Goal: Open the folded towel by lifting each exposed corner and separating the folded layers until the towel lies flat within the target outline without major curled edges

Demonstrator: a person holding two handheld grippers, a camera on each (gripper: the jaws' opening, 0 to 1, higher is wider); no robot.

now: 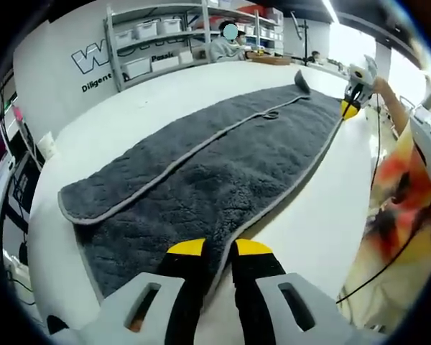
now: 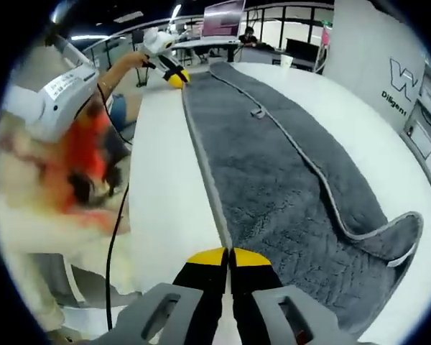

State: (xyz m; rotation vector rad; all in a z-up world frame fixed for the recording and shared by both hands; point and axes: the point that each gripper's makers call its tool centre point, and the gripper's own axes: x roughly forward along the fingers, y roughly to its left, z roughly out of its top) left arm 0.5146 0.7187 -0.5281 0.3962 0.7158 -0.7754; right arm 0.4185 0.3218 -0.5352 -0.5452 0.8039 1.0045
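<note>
White tabletop point(image 1: 129, 122) carries a long grey towel point(image 1: 223, 165), stretched lengthwise with an upper layer still folded over part of it; the folded layer's pale piped edge runs as a wavy line down the middle. Shelving with white bins point(image 1: 158, 36) lines the wall in the left gripper view, while the right gripper view looks toward desks and a monitor point(image 2: 224, 18).

Each gripper stands at an opposite end of the towel, on the same long edge. The left gripper point(image 1: 219, 248) has its yellow-tipped jaws clenched on the towel's near hem, with a thin strip of cloth between them. The right gripper point(image 2: 228, 254) is likewise pressed closed on the hem at its own end.

From the left gripper view the right gripper appears small at the far corner, held by a bare forearm. The right gripper view shows the left one at its far corner in a hand point(image 2: 133, 61). The person's torso is blurred in both. A small loop tag point(image 2: 257, 112) lies on the towel.
</note>
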